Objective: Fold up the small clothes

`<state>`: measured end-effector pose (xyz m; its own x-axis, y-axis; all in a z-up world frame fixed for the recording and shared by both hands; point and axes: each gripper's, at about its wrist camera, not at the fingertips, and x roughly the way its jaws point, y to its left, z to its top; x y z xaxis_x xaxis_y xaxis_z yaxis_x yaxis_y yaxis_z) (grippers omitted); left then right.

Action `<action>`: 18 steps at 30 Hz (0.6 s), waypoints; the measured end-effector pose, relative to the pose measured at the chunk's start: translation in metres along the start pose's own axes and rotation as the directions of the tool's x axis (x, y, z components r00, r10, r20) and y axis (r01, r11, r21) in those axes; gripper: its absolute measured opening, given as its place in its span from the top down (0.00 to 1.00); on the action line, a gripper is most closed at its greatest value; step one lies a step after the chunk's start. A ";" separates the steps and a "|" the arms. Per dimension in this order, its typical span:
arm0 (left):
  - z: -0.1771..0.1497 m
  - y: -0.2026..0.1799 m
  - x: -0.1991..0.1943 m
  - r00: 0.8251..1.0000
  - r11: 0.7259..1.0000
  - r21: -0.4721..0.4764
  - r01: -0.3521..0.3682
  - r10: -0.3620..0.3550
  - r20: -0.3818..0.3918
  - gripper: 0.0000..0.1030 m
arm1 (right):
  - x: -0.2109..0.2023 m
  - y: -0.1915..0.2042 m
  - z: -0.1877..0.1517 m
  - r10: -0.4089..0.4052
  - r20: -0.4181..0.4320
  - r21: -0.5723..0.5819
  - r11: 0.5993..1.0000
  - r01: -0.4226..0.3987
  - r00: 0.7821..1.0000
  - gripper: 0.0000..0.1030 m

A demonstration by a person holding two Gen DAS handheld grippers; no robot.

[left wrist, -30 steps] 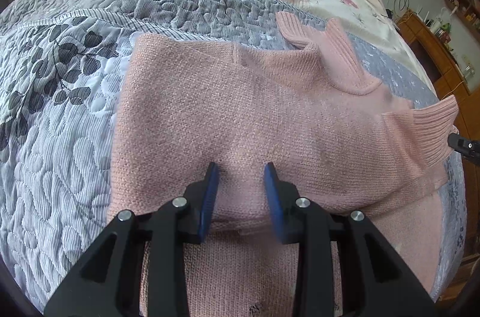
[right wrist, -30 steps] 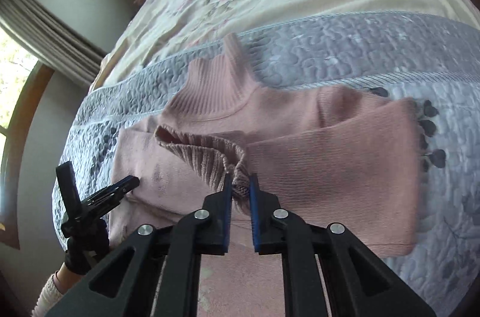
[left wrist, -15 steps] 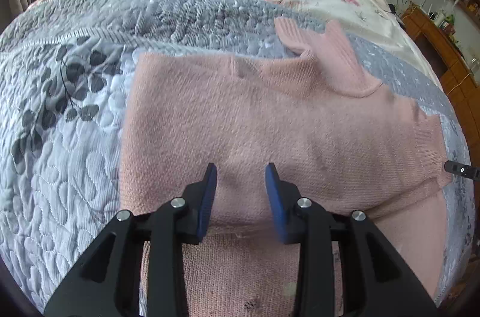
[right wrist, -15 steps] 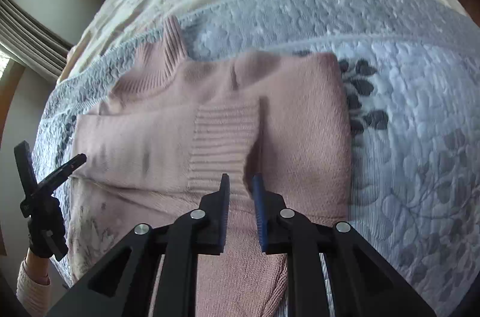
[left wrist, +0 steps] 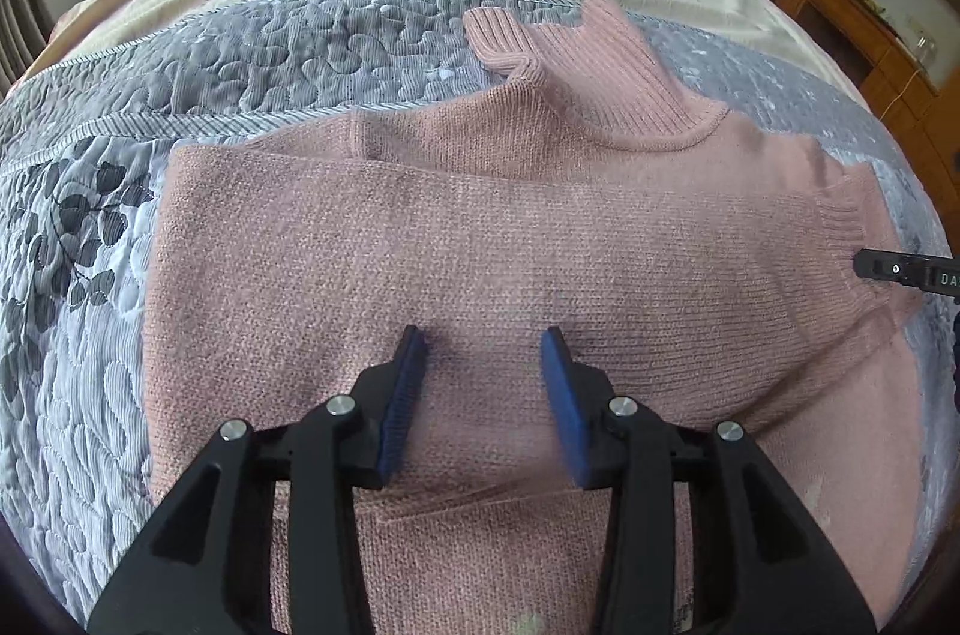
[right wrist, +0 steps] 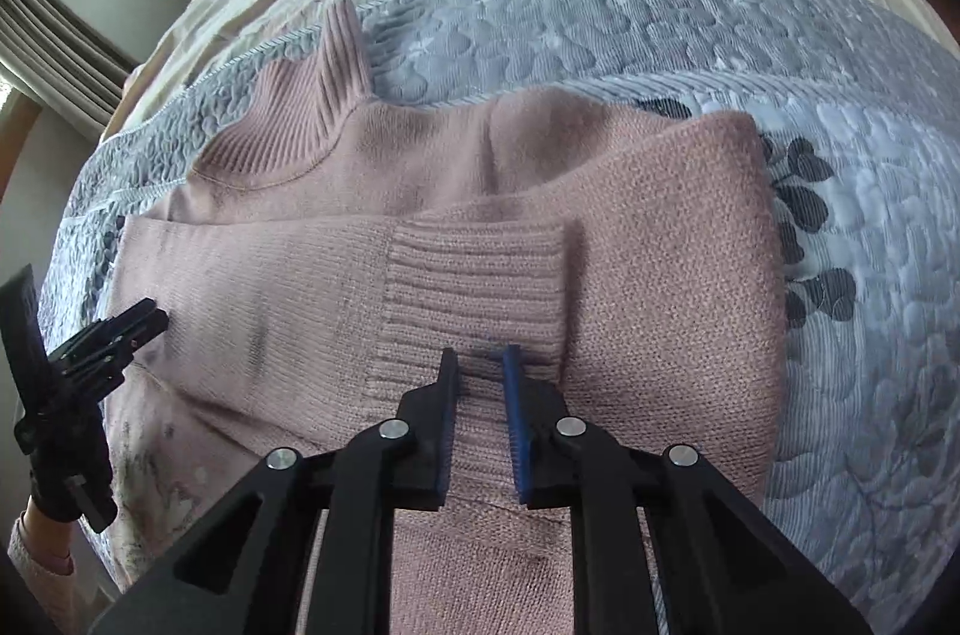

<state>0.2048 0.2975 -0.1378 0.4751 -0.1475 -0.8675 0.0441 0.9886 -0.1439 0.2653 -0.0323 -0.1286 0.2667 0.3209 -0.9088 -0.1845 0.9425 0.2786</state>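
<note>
Since a second ago the sleeve has gone from pinched and lifted to lying flat across the sweater's chest, and the right gripper's jaws have let go of the cuff. From the left: the left gripper [left wrist: 483, 353] hovers over the pink sweater [left wrist: 468, 239] with jaws spread wide, holding nothing. That sweater lies on the grey quilted blanket [left wrist: 228, 53] on the bed — collar pointing away, both sleeves folded in. Further right, the right gripper [right wrist: 481, 362] sits over the ribbed cuff [right wrist: 474, 287], jaws slightly parted — gripping nothing.
</note>
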 end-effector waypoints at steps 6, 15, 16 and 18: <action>0.005 0.003 -0.001 1.000 1.000 -0.006 0.030 -0.030 -0.010 0.60 | 0.000 0.005 0.009 -0.008 -0.027 -0.033 0.999 0.007 1.000 0.84; 0.095 0.015 0.005 0.996 0.990 -0.112 0.088 -0.085 0.026 0.51 | 0.005 0.045 0.106 0.082 0.054 -0.075 0.994 -0.077 0.995 0.54; 0.108 0.017 0.013 0.995 0.985 -0.137 0.101 -0.099 0.018 0.50 | 0.014 0.050 0.120 0.102 0.049 -0.067 0.993 -0.098 0.994 0.53; 0.130 0.020 0.030 0.991 0.975 -0.184 0.129 -0.131 0.001 0.50 | 0.031 0.062 0.144 0.132 0.042 -0.064 0.990 -0.129 0.990 0.49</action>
<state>0.3339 0.3167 -0.1046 0.4659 -0.2756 -0.8408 -0.0572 0.9389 -0.3394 0.3981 0.0496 -0.0946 0.2800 0.4459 -0.8502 -0.2772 0.8854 0.3730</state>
